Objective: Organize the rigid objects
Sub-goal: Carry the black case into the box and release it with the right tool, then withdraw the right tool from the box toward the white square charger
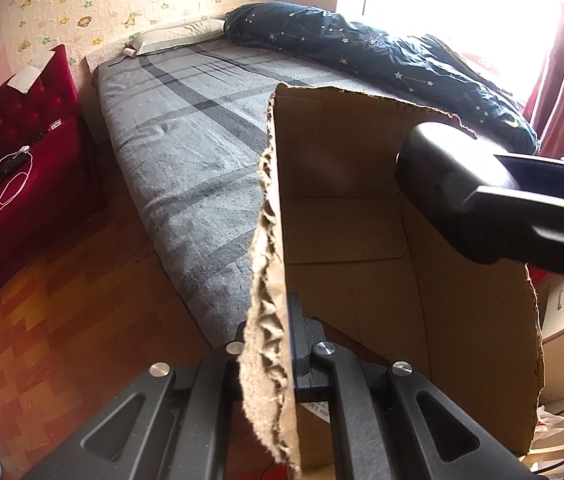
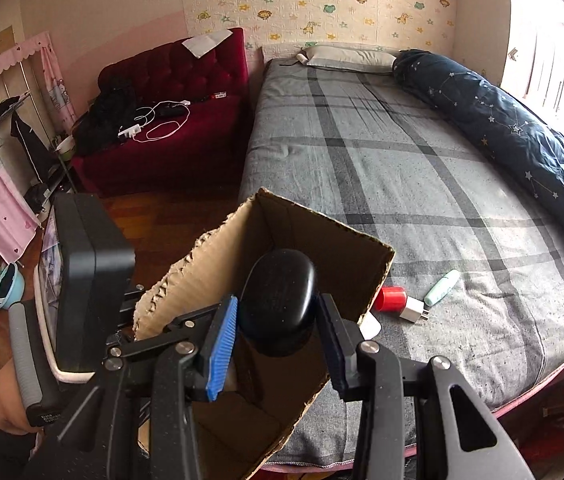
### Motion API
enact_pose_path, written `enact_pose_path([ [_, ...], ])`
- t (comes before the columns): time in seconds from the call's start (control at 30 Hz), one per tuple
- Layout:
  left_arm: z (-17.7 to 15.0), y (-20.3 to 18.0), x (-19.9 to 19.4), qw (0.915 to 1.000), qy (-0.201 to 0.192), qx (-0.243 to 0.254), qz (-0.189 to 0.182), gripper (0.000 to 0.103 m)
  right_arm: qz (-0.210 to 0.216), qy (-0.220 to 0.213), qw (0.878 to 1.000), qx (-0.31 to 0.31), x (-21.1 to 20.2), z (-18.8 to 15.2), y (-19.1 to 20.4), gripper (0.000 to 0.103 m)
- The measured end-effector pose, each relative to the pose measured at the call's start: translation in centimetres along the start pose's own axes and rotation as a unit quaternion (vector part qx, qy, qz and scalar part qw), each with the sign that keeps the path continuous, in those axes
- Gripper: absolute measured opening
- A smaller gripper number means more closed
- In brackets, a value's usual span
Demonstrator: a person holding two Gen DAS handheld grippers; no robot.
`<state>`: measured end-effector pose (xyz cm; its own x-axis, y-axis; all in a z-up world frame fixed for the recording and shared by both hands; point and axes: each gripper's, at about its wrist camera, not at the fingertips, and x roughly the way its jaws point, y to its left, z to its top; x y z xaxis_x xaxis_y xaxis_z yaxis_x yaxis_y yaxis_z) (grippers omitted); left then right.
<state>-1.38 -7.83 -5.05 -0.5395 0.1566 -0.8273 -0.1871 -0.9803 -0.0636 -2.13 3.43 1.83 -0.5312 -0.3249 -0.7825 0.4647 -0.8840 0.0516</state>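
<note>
Gripping the torn corrugated wall of a brown cardboard box (image 1: 346, 216), the left gripper (image 1: 288, 344) is clamping fully shut on it at the near edge of the bed (image 2: 402, 152). The right gripper (image 2: 277, 320) is pinching a smooth, rounded black case (image 2: 277, 300) between ribbed blue pads over the box's open top. A red cup (image 2: 390, 298), white charger plug (image 2: 413, 310) and pale green tube (image 2: 442, 288) are lying on the grey plaid sheet right of the box. No writing is legible.
</note>
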Motion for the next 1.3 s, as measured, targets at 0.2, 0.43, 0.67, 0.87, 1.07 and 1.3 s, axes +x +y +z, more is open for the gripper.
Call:
enact_pose_path([
  [0.2, -0.1, -0.1, -0.1, 1.0000, 0.000, -0.002, 0.001, 0.005, 0.001, 0.001, 1.000, 0.000, 0.2, -0.2, 0.1, 0.043],
  [0.43, -0.4, -0.3, -0.1, 1.0000, 0.000, 0.001, 0.002, 0.005, -0.015, -0.002, 1.000, -0.011, 0.4, 0.0, 0.4, 0.043],
  [0.67, -0.7, -0.4, 0.3, 1.0000, 0.003, -0.003, 0.006, 0.005, -0.035, -0.024, 0.999, 0.006, -0.3, 0.2, -0.2, 0.088],
  [0.87, -0.5, -0.3, 0.3, 1.0000, 0.002, -0.002, 0.005, 0.005, -0.060, -0.025, 0.998, 0.012, -0.6, 0.6, -1.1, 0.103],
  [1.07, -0.4, -0.2, 0.3, 1.0000, 0.001, -0.003, 0.004, 0.005, -0.068, -0.020, 0.997, 0.021, -0.4, 0.6, -1.9, 0.103],
  [1.3, -0.4, 0.0, 0.3, 1.0000, 0.002, -0.006, 0.001, 0.005, -0.069, -0.025, 0.997, 0.030, -0.5, 0.7, -2.8, 0.103],
])
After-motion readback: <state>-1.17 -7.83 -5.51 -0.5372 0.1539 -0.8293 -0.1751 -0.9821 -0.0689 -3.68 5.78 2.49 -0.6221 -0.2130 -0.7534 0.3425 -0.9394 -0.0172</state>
